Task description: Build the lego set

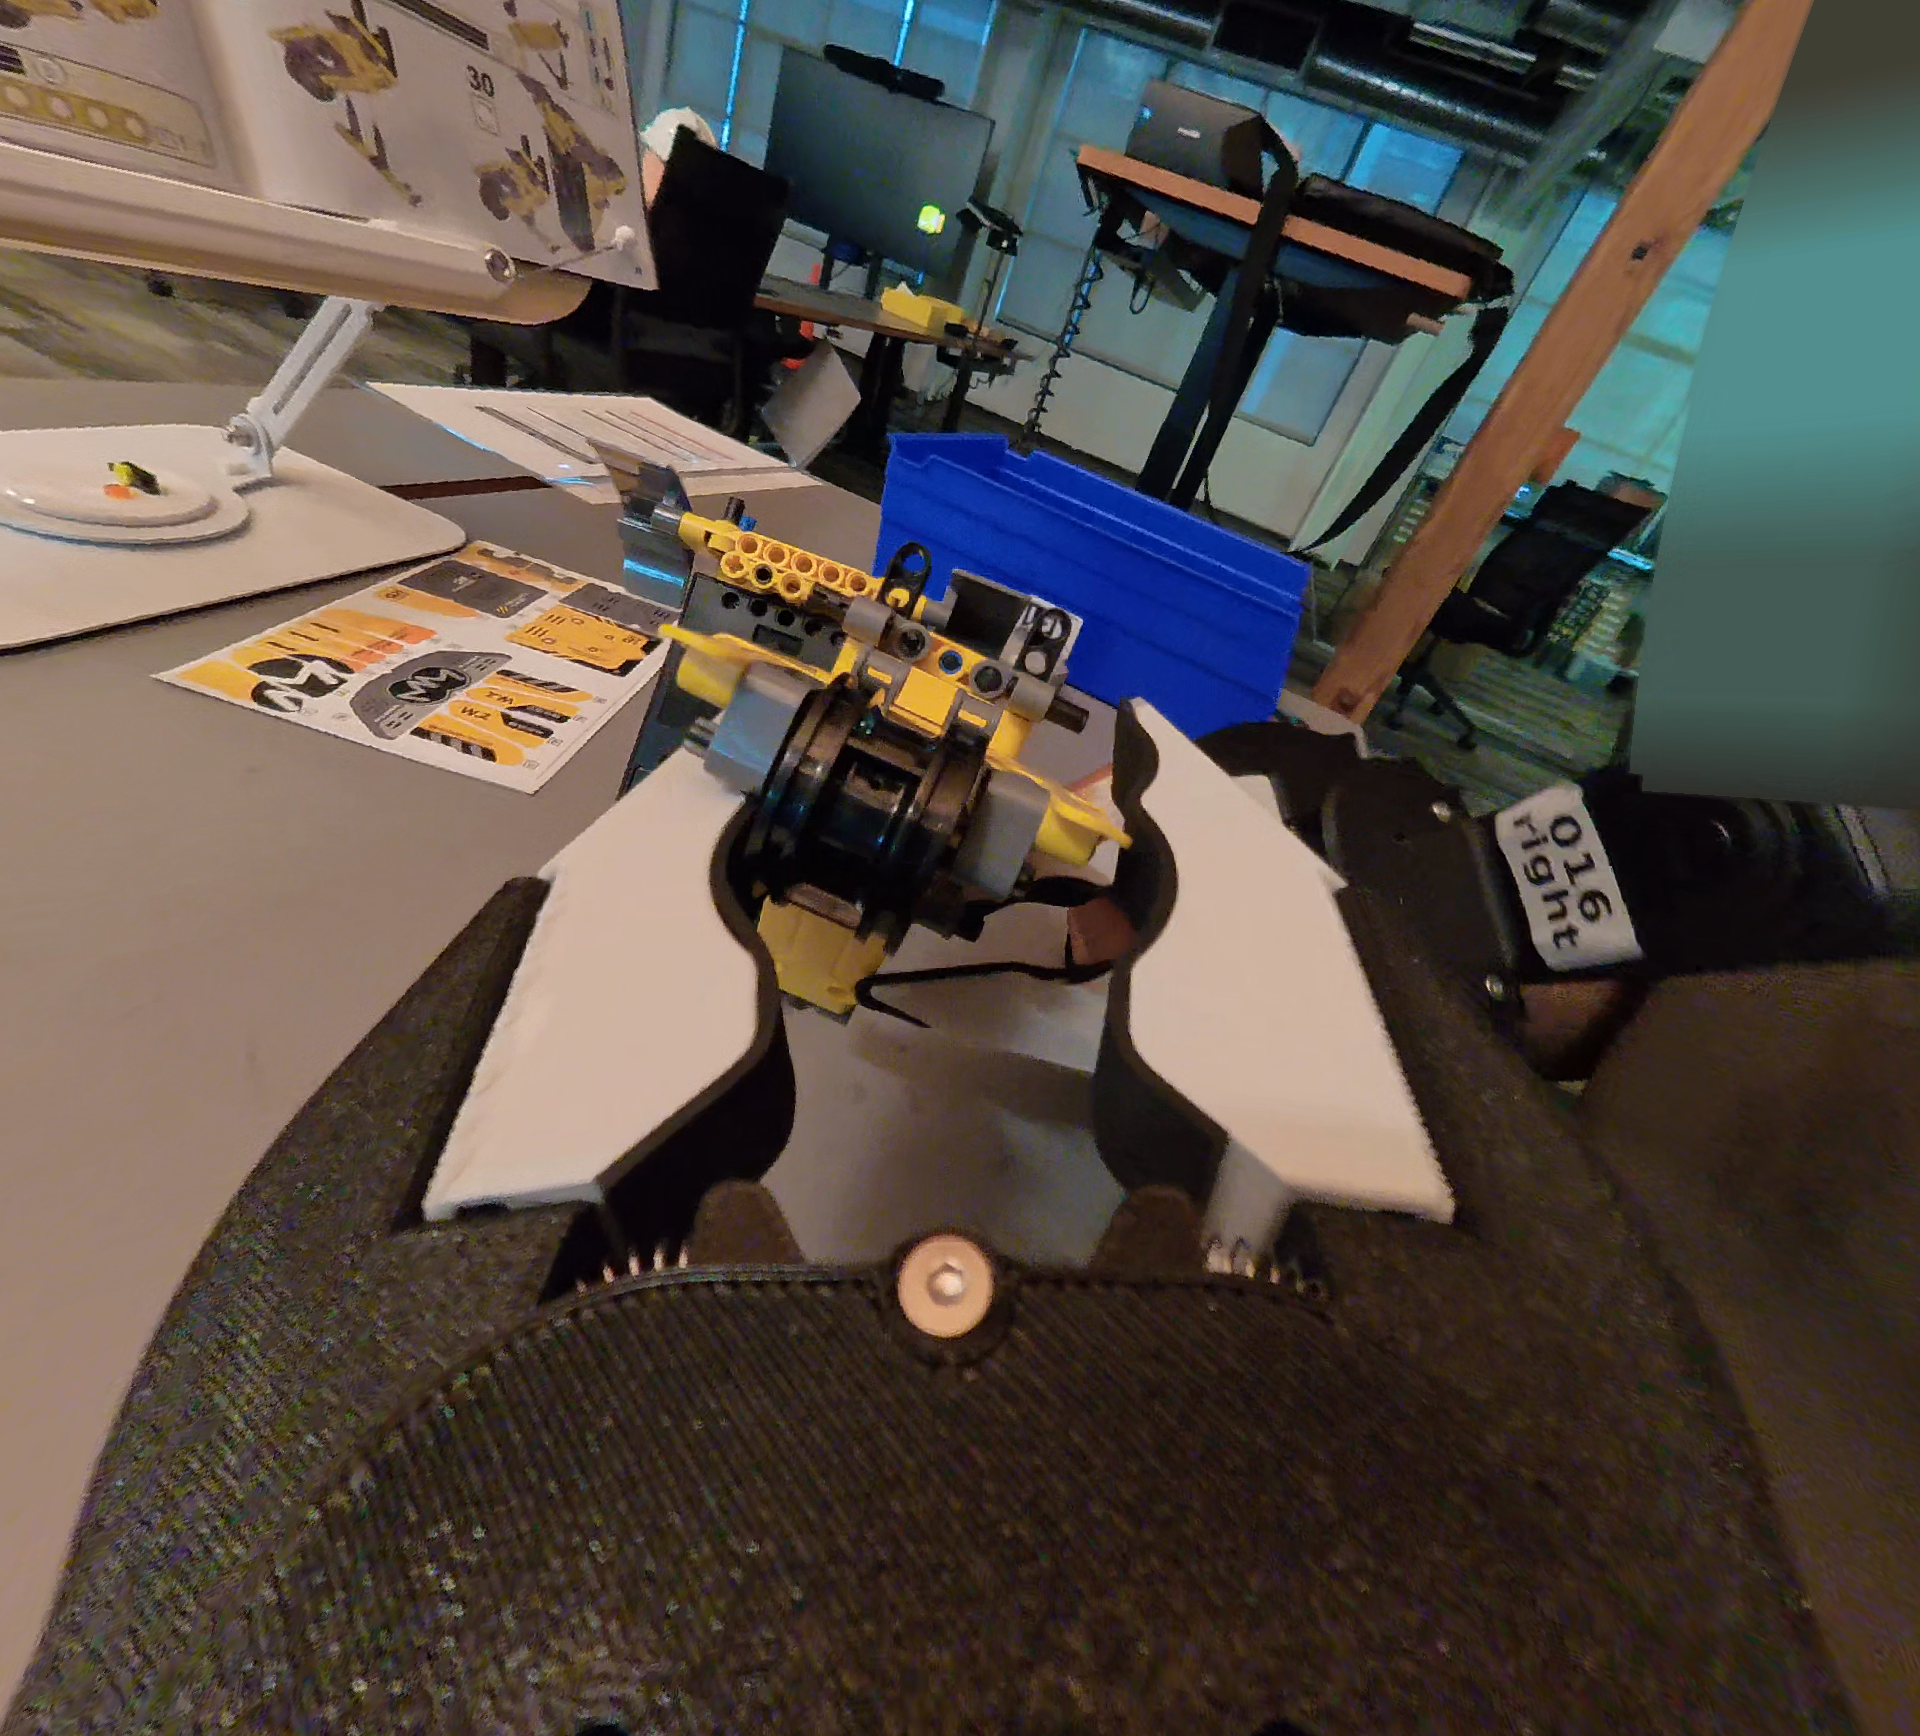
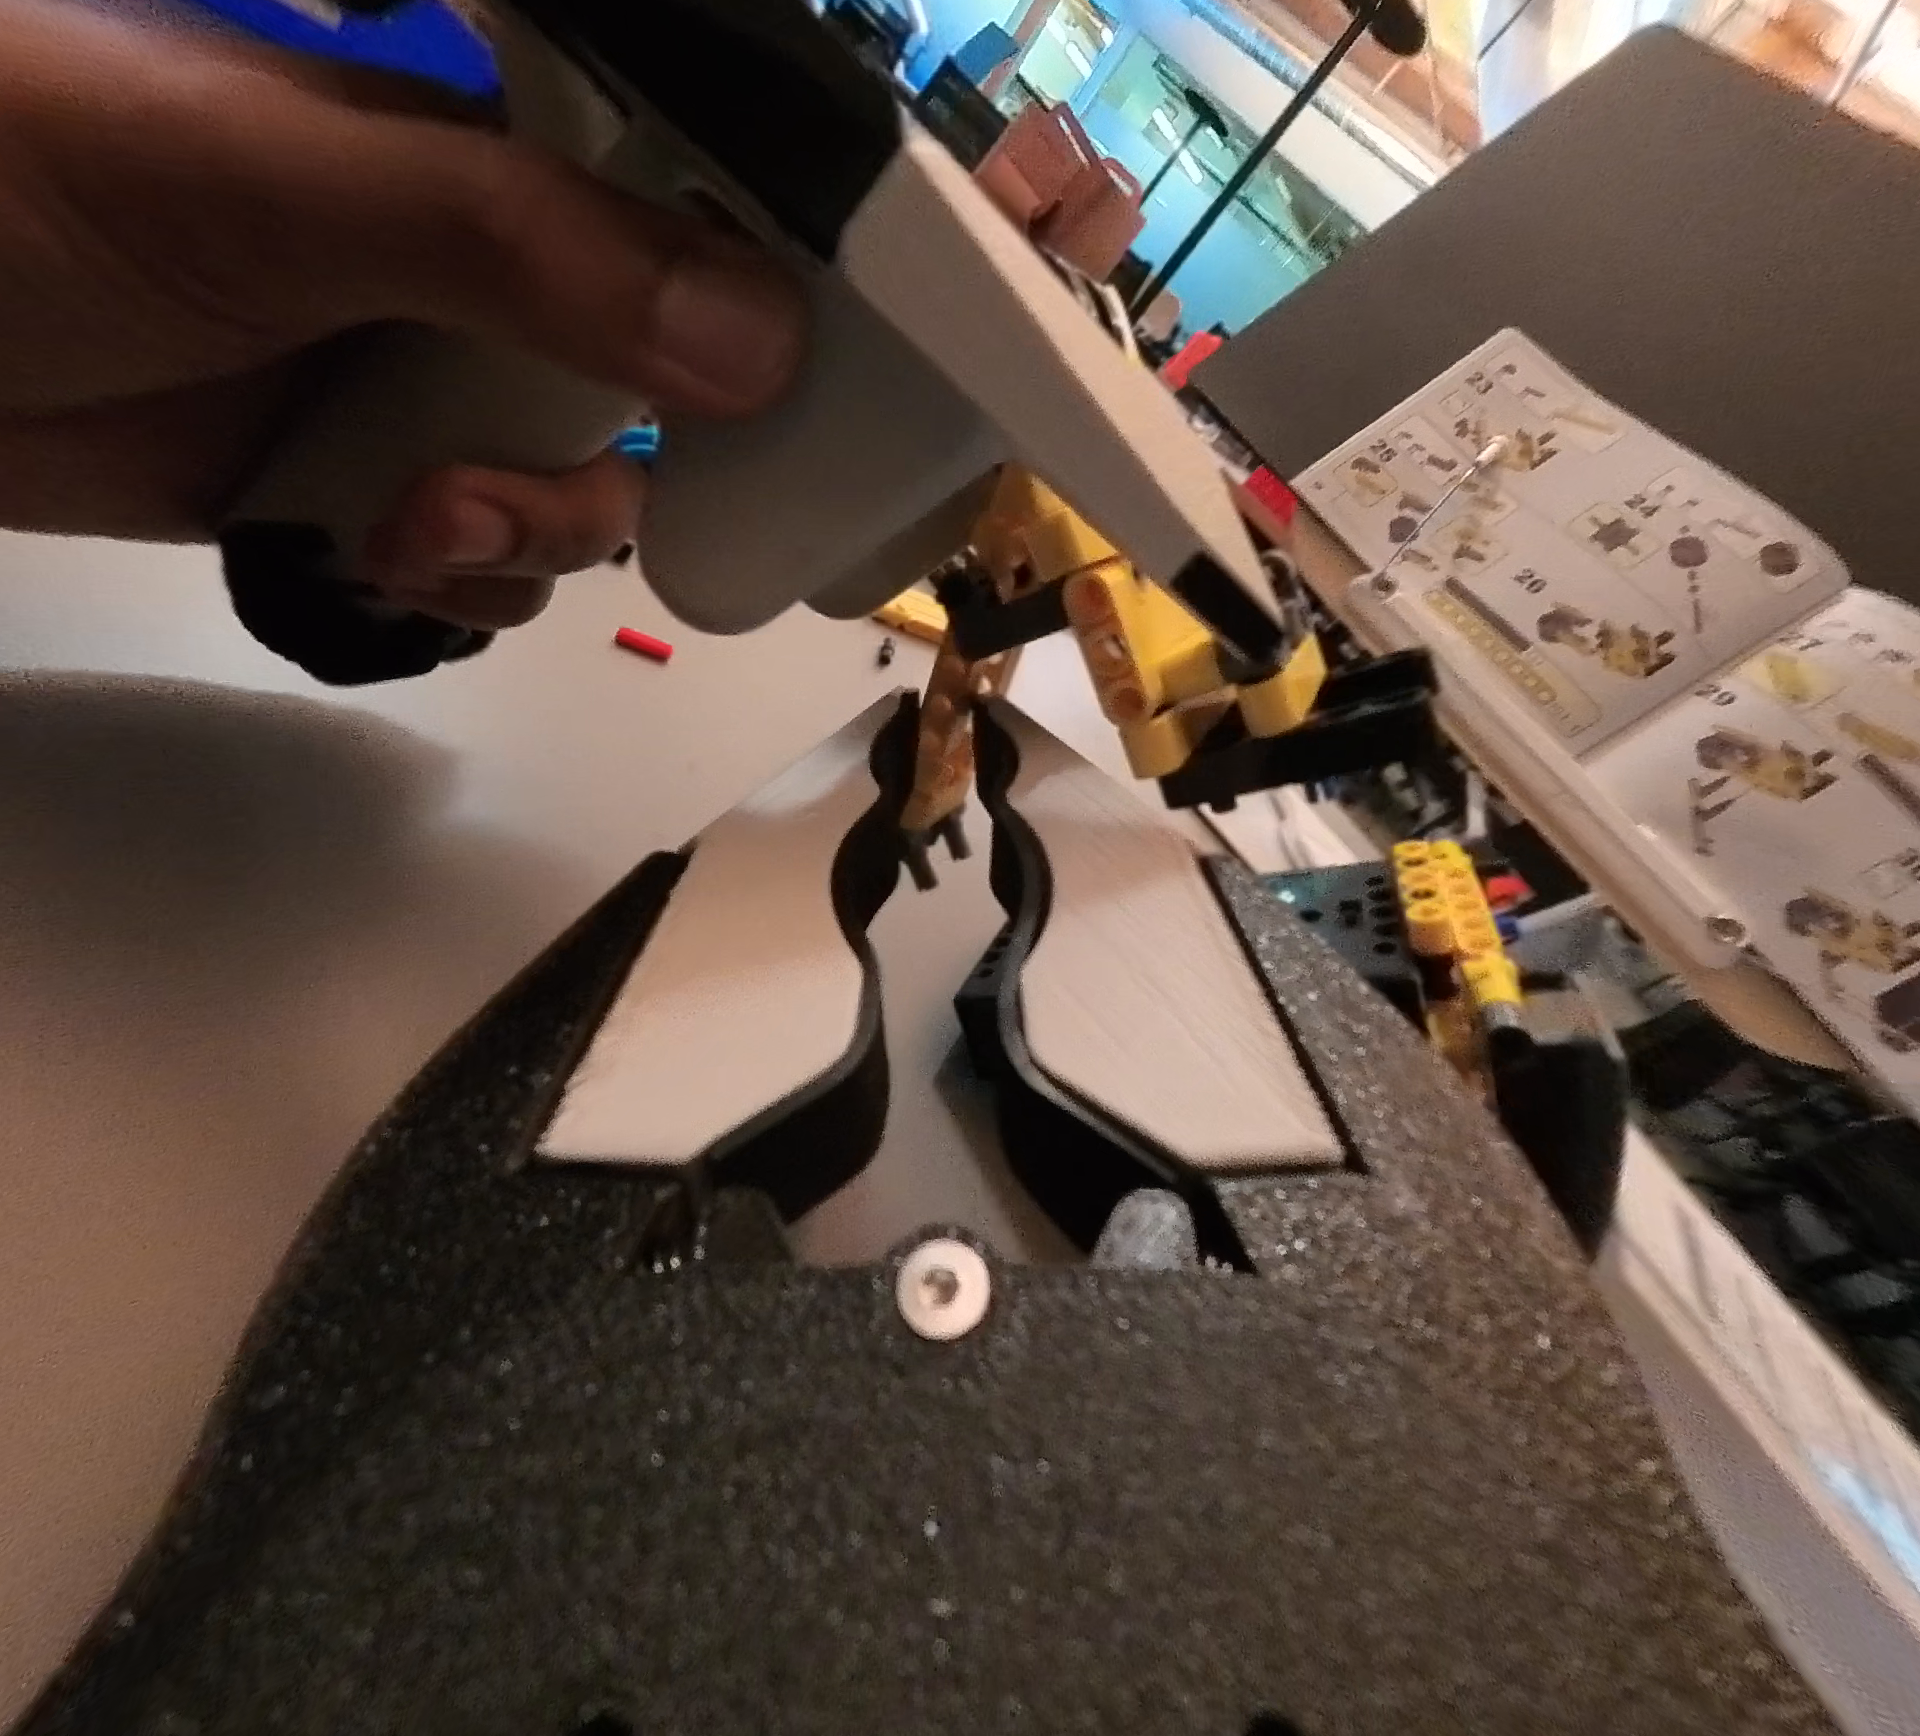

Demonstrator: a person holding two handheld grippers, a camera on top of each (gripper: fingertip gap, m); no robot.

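My left gripper (image 1: 920, 751) is shut on a yellow, grey and black brick model (image 1: 883, 751), its white fingers (image 1: 623, 959) on either side of the black wheel hub, above the grey table (image 1: 208, 959). My right gripper (image 2: 940, 712) is shut on a thin yellow beam (image 2: 940, 772) with black pins, close to the model (image 2: 1195, 668). In the right wrist view a hand (image 2: 312, 232) holds the left gripper, whose white finger (image 2: 1039, 356) reaches the model. The right gripper's black body (image 1: 1403, 813) shows at the right of the left wrist view.
An open instruction booklet (image 1: 312, 24) sits on a white stand (image 1: 156, 533) at the left; it also shows in the right wrist view (image 2: 1558, 564). A sticker sheet (image 1: 416, 668), a blue bin (image 1: 1091, 585), a small red piece (image 2: 642, 642) and another yellow-black assembly (image 2: 1455, 917) lie around. One gripper's finger ends stand about 5 centimetres off the other's.
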